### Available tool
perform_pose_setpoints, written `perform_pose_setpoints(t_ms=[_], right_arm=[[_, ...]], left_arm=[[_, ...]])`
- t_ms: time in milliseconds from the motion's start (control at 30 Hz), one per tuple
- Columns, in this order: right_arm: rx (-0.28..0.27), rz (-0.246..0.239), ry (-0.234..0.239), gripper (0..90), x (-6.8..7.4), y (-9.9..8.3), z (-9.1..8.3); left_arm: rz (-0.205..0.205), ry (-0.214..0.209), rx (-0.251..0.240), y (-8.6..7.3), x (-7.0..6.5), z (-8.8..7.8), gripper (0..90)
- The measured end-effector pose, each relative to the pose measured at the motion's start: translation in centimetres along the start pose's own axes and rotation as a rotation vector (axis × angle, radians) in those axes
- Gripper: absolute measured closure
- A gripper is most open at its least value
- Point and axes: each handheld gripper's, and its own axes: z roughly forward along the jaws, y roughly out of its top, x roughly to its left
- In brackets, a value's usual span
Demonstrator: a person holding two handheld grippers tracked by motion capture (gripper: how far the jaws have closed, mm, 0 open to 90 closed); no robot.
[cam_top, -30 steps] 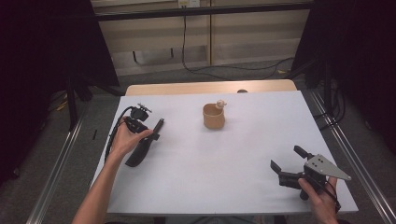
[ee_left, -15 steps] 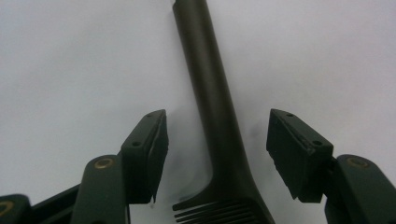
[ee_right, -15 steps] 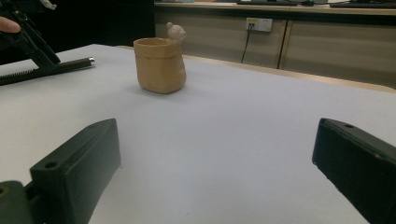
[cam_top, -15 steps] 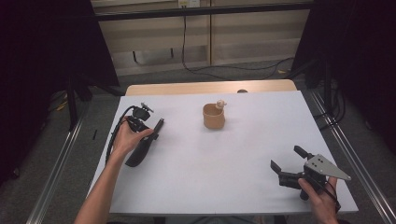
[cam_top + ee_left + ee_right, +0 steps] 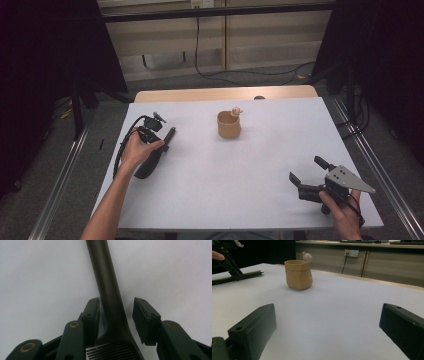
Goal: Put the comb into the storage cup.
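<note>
The left tool (image 5: 116, 315) had just been closing its jaws around the dark handle (image 5: 107, 285) of a comb-like brush lying on the white bench (image 5: 225, 180) at its left side. In the left gripper view the handle ran up between the jaws: one pad sat against it, while the other stood a little apart, so the grip was not yet complete. The brush (image 5: 150, 160) lay flat under the person's left hand (image 5: 134, 150), its toothed end toward the person. The narrowing suggested a pick-up was about to begin. The right tool (image 5: 306, 176) rested near the bench's right front corner, jaws wide apart and empty, facing the tan cup (image 5: 229, 124), which stood well away near the far middle.
</note>
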Motion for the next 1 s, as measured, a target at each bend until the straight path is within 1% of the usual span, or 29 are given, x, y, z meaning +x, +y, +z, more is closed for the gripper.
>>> perform_pose_setpoints(t_ms=[133,233,267,300,333,367,400,433,500,567,667,867,900,1000], right_arm=[[0.002,0.0,-0.001,0.1,-0.02,-0.01,0.0],[0.002,-0.001,-0.001,0.2,-0.02,-0.01,0.01],[0.006,-0.001,-0.004,0.1,-0.01,-0.01,0.0],[0.006,0.001,-0.003,0.0,-0.04,-0.03,0.04],[0.006,0.001,-0.003,0.0,-0.04,-0.03,0.04],[0.008,0.002,-0.003,0.0,-0.03,-0.02,0.05],[0.009,0.001,-0.006,0.0,-0.03,-0.03,0.06],[0.009,-0.003,-0.007,0.1,-0.02,-0.03,0.08],[0.008,-0.006,-0.006,0.1,0.04,-0.05,0.12],[0.01,-0.007,-0.003,0.1,0.07,-0.04,0.12],[0.011,-0.007,-0.005,0.1,0.08,-0.04,0.1],[0.013,-0.003,-0.004,0.1,0.09,-0.06,0.12],[0.013,-0.005,-0.004,0.1,0.09,-0.06,0.12],[0.016,-0.004,-0.006,0.1,0.09,-0.06,0.12]], left_arm=[[-0.011,0.009,0.003,0.02,-0.1,0.03,58.5],[-0.017,0.007,0.006,0.02,-0.06,-0.01,58.8],[-0.019,0.01,0.003,-0.01,-0.03,0.01,59.6],[-0.021,0.011,0.0,-0.07,0.02,0.03,64.1],[-0.027,0.018,-0.005,-0.11,0.06,0.04,64.1],[-0.036,0.014,-0.007,-0.16,0.14,0.07,66.0],[-0.037,0.013,-0.008,-0.18,0.15,0.1,66.0],[-0.029,0.024,-0.008,-0.19,0.05,0.14,66.7],[-0.025,0.029,-0.005,-0.14,-0.03,0.19,67.0],[-0.021,0.043,0.005,-0.06,-0.19,0.21,67.3],[-0.027,0.031,0.003,-0.07,-0.04,0.23,67.9],[-0.02,0.037,0.002,-0.09,0.01,0.23,72.5],[-0.024,0.03,0.004,-0.1,0.05,0.22,72.6],[-0.024,0.031,0.0,-0.11,0.1,0.19,72.8]])
